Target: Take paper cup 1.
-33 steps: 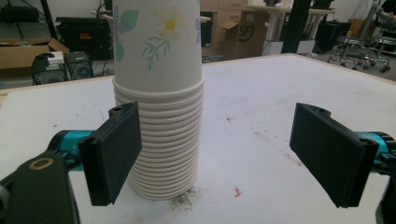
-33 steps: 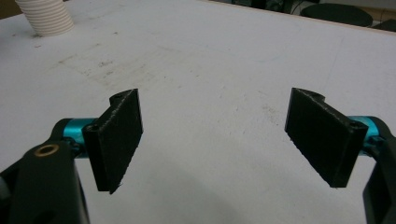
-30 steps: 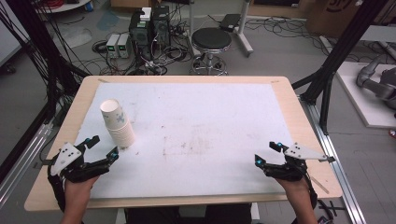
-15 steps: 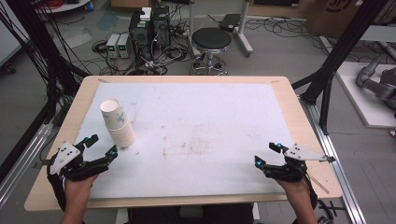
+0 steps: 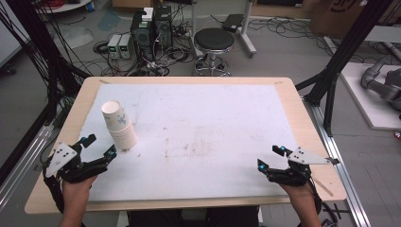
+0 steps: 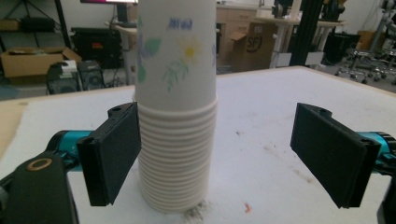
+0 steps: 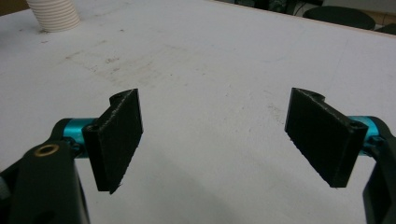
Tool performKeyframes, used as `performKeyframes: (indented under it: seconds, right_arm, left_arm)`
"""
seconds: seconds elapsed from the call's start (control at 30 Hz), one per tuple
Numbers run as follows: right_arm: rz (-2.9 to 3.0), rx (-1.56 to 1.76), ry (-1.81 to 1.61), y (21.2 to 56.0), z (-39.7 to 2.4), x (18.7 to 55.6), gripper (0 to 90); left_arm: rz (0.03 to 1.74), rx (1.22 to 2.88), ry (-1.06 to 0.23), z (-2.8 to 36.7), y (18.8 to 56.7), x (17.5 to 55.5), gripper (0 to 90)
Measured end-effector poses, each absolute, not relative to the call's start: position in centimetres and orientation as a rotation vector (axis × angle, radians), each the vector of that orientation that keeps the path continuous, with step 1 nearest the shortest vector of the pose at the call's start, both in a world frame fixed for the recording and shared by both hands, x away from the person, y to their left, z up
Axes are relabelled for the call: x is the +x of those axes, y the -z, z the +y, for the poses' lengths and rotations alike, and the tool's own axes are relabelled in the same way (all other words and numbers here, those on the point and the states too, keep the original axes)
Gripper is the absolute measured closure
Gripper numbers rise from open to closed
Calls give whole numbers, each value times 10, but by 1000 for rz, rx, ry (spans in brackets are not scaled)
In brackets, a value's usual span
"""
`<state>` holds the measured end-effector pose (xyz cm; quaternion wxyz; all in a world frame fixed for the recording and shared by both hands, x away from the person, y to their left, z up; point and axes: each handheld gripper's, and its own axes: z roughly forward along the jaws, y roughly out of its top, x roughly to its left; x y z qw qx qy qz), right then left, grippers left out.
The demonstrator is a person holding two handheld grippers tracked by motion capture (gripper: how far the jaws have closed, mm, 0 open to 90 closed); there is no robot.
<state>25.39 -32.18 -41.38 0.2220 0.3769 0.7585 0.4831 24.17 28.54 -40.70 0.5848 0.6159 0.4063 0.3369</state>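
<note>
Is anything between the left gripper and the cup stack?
Nothing visible. The left gripper is open, and the cup stack stands upright just ahead between its fingers, nearer the left one, on bare table.

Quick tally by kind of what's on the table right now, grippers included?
Cup stack: 1, standing upside down; single cups too tightly nested to count.
Grippers: 2, the left gripper by the stack, the right gripper at the other side, both open.
Total: 3

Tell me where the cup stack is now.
In the high view the cup stack stands upright at the table's left side, just beyond the open left gripper.
</note>
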Motion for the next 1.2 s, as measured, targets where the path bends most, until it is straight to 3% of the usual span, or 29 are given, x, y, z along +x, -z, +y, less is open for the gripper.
performKeyframes:
  seconds: [0.6, 1.2]
  right_arm:
    - [2099, 1043, -1337, 414, -321, 255, 197]
    - [2108, 1045, -1341, 415, -322, 255, 196]
  left_arm:
    - [931, 1499, -745, 292, 340, 282, 158]
    - [1008, 1610, -701, 278, 336, 331, 159]
